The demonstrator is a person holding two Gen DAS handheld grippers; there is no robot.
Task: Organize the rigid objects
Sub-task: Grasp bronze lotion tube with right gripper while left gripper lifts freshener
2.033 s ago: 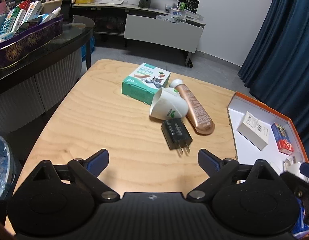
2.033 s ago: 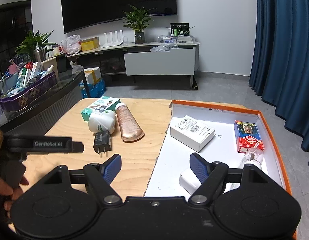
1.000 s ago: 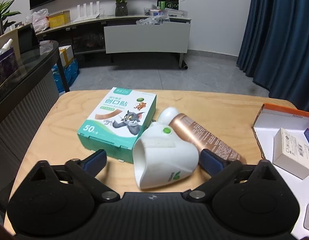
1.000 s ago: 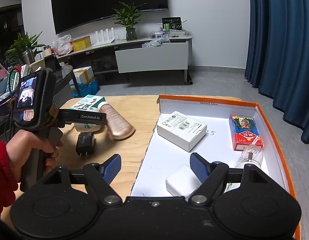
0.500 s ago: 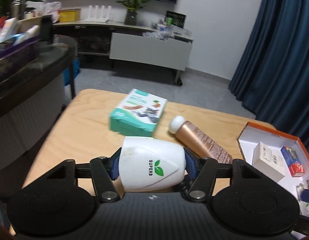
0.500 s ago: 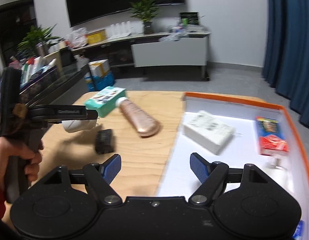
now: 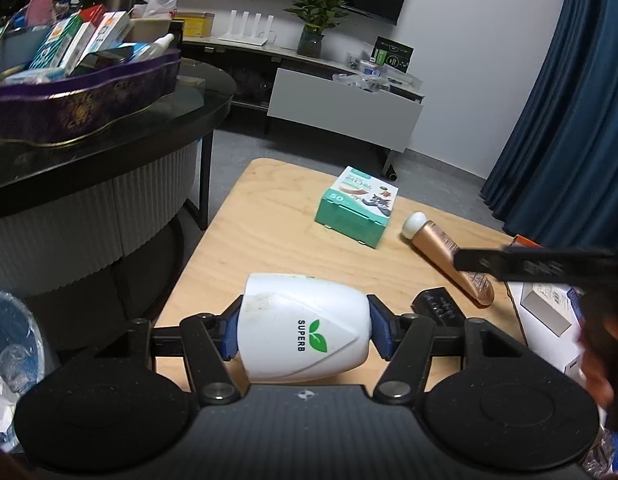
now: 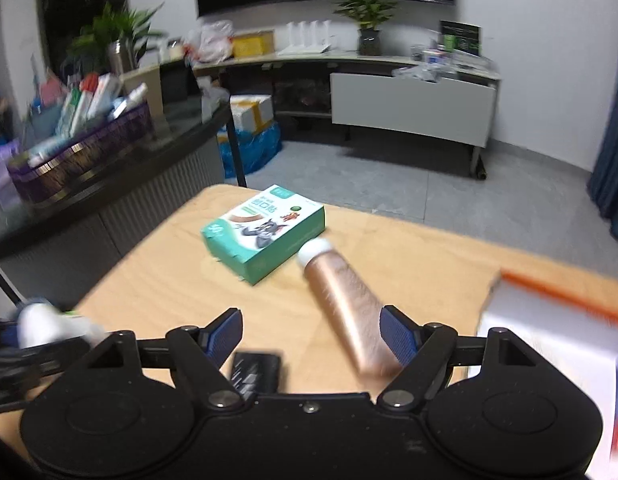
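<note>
My left gripper (image 7: 303, 334) is shut on a white plug-in device marked SUPERB (image 7: 305, 320) and holds it above the wooden table (image 7: 269, 248). On the table lie a green plaster box (image 7: 355, 208), a copper tube (image 7: 449, 256) and a black plug adapter (image 7: 439, 308). My right gripper (image 8: 311, 334) is open over the table. The copper tube (image 8: 345, 304) lies just inside its right finger and the adapter (image 8: 257, 372) sits below the jaws. The orange-rimmed white box tray (image 8: 549, 292) is at the right, blurred.
A dark round table carrying a purple tray (image 7: 69, 92) of packets stands at the left. A blue bin (image 7: 9, 344) sits on the floor beside it. A hand with the right tool's dark bar (image 7: 549, 266) crosses the left wrist view. Blue curtains hang at the right.
The left jaws closed on the white device, lifted it and drew back to the left. The right gripper swung left from over the tray to over the tube and adapter, still open.
</note>
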